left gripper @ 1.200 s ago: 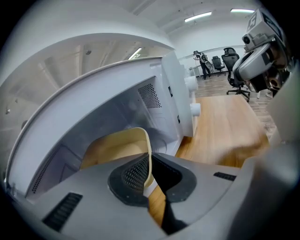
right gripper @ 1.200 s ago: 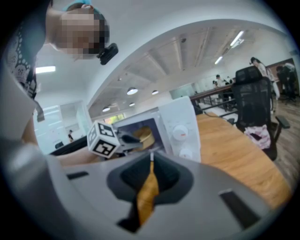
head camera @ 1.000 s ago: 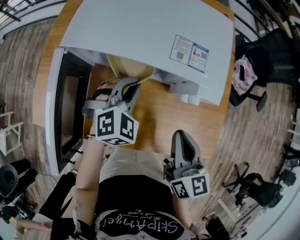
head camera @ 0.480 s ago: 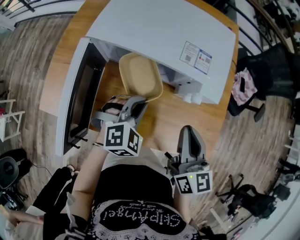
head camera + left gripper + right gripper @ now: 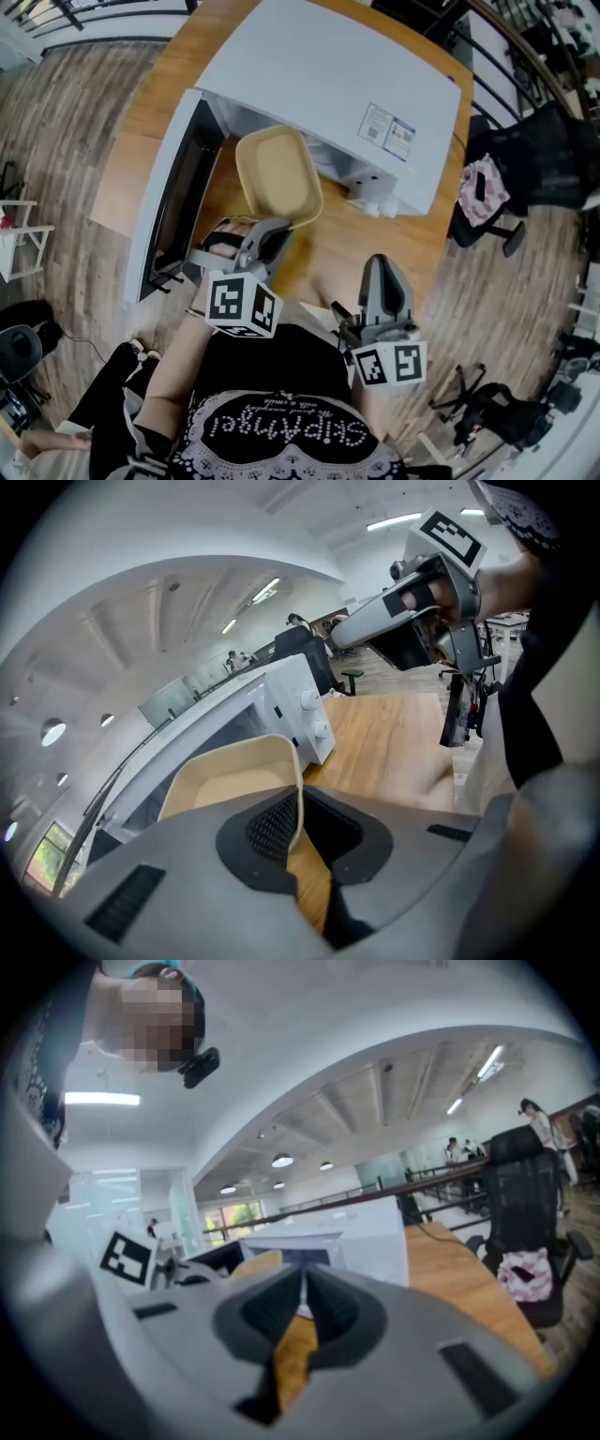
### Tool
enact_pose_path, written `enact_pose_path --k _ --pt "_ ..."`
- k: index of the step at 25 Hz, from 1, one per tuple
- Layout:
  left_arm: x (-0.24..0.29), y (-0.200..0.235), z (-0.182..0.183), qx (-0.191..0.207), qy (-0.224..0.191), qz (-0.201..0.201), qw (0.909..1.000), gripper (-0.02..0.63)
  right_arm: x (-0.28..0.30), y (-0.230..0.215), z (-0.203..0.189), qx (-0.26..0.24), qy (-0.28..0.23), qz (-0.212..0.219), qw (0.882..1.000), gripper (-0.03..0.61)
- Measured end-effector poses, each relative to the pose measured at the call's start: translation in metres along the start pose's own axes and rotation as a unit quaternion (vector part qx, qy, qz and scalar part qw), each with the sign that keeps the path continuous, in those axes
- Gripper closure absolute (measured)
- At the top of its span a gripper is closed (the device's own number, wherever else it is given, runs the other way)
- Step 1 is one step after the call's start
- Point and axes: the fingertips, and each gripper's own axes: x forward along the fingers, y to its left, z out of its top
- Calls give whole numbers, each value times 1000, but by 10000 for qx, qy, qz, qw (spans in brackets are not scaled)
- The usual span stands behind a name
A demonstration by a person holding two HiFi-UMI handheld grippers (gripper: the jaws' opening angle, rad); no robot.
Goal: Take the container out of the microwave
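The beige container (image 5: 277,175) hangs over the wooden table, just in front of the white microwave (image 5: 328,84), and looks empty. My left gripper (image 5: 266,225) is shut on its near rim. In the left gripper view the thin rim of the container (image 5: 230,778) runs straight down between the pads of the left gripper (image 5: 299,808). My right gripper (image 5: 383,277) is lower right of the container, apart from it, shut and holding nothing. In the right gripper view the jaws of the right gripper (image 5: 302,1290) meet, with the container (image 5: 258,1262) and microwave (image 5: 323,1237) beyond.
The microwave door (image 5: 173,197) stands swung open at the left, beside my left gripper. The wooden table (image 5: 412,239) ends close on the right. A black office chair (image 5: 525,169) with pink cloth stands past that edge. The person's torso fills the bottom of the head view.
My left gripper has drawn the container out of the microwave's mouth toward the person; it now shows whole in front of the oven. The right gripper has risen slightly.
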Motion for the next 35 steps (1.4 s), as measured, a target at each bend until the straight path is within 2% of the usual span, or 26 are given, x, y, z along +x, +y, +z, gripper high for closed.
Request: enact_pose_path --k 4,12,16,20,27,35 --pt "-17 4 10 -98 -67 37 9999 572 -2 -4 8 -85 -7 -82 9999 538" --pt "-47 1 24 166 -84 -136 9997 572 -7 -13 26 -168 -95 -313 9993 538" --pt "-51 8 25 177 -123 -185 9996 572 -7 -17 34 -230 -209 -366 9988 538" --pt "-59 10 24 69 -229 -246 9994 572 -8 -16 28 -260 -149 -409 9987 538" --pt "-71 4 26 -235 -500 -576 9968 572 -8 -6 28 -229 -129 -414 9988 538" --pt "-69 4 13 -421 -527 -640 9957 572 -6 -7 29 -237 -188 -484 9984 538"
